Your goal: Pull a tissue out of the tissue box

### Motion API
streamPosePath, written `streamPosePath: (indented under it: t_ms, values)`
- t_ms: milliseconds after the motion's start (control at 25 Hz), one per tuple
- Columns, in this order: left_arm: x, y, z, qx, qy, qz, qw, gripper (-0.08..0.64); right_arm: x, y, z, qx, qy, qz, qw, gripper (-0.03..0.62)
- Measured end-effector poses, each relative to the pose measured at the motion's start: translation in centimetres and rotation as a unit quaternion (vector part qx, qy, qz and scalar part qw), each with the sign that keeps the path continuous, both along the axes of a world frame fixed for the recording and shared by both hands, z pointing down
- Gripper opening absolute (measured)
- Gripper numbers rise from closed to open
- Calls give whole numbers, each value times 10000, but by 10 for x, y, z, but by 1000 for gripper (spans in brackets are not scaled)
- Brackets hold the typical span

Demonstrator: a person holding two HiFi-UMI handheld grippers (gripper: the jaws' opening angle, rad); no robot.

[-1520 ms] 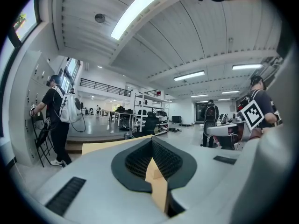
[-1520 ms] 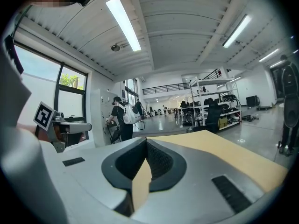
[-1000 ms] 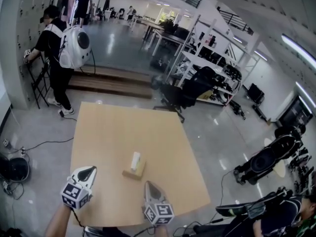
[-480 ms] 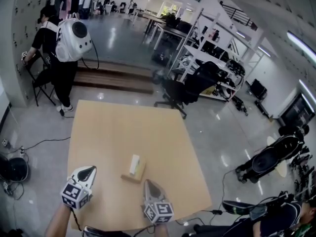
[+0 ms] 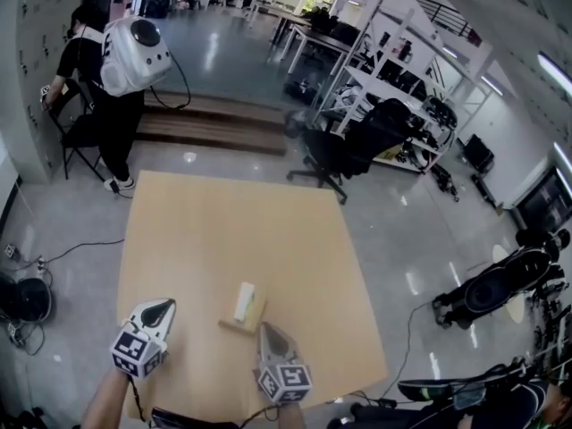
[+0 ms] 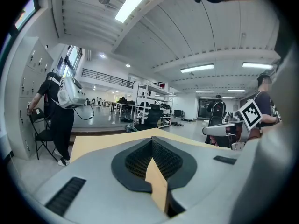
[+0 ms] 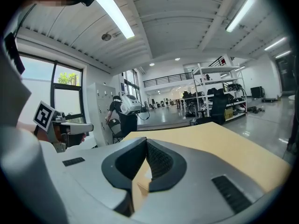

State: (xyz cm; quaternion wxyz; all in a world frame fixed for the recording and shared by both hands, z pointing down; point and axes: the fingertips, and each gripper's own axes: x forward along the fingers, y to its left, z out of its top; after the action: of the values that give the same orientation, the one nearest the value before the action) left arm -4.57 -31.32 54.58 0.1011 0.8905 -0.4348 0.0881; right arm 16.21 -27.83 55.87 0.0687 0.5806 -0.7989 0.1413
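The tan tissue box (image 5: 243,312) lies on the wooden table (image 5: 223,231), with a white tissue (image 5: 244,297) standing up out of its top. My right gripper (image 5: 266,330) hovers just near-right of the box with its jaws shut and nothing held. My left gripper (image 5: 164,306) is further left of the box, its jaws together and empty. In the left gripper view the left gripper (image 6: 152,142) shows only table through the wedge below its closed tips. In the right gripper view the right gripper (image 7: 146,142) hides most of the box.
A person with a white backpack (image 5: 125,47) stands by lockers at the far left. A black office chair (image 5: 329,161) sits beyond the table's far right corner, with shelving (image 5: 393,88) behind it. A fan (image 5: 22,300) and cables lie on the floor at left.
Both grippers have moved forward and slightly down over the table. The tissue box now lies closer to them, nearly at the right gripper's tip. Both stay shut.
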Motion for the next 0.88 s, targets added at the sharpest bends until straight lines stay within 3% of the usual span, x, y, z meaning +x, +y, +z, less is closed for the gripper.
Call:
streamPosePath:
  t_ms: [880]
  values:
    - [18, -31, 68, -692, -89, 55, 9975, 8, 0, -29, 71, -875, -157, -151, 9959, 12]
